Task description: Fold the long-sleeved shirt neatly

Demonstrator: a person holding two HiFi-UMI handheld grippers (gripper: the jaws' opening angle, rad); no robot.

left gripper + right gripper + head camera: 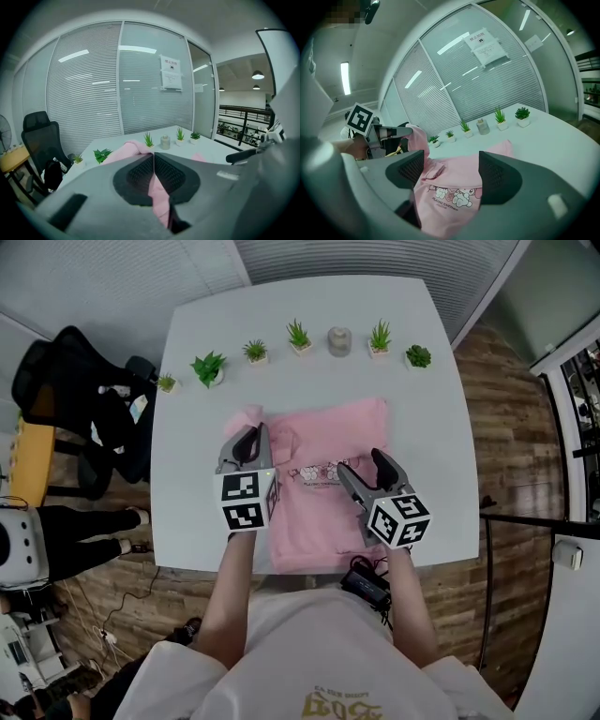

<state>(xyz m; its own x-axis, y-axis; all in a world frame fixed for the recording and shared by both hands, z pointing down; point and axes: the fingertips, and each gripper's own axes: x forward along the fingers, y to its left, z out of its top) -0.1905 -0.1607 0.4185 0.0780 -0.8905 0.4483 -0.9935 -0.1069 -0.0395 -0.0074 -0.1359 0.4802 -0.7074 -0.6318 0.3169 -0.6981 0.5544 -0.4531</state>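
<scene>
A pink long-sleeved shirt [328, 432] with a cartoon print [454, 197] lies flat in the middle of the white table [192, 484]. My left gripper [251, 440] is at the shirt's left side, shut on a fold of pink sleeve fabric [129, 151] that it holds lifted off the table. In the left gripper view the cloth runs between the closed pads [140, 176]. My right gripper [361, 463] hovers over the shirt's right half with its jaws wide apart and nothing between them. In the right gripper view the left gripper [401, 132] shows with the raised sleeve draped from it.
Several small potted plants [208, 367] and a grey jar [338, 341] line the table's far edge. A black office chair [84, 418] stands left of the table. A black device with a cable [367, 582] sits at the near edge. A person's legs [84, 521] show at the left.
</scene>
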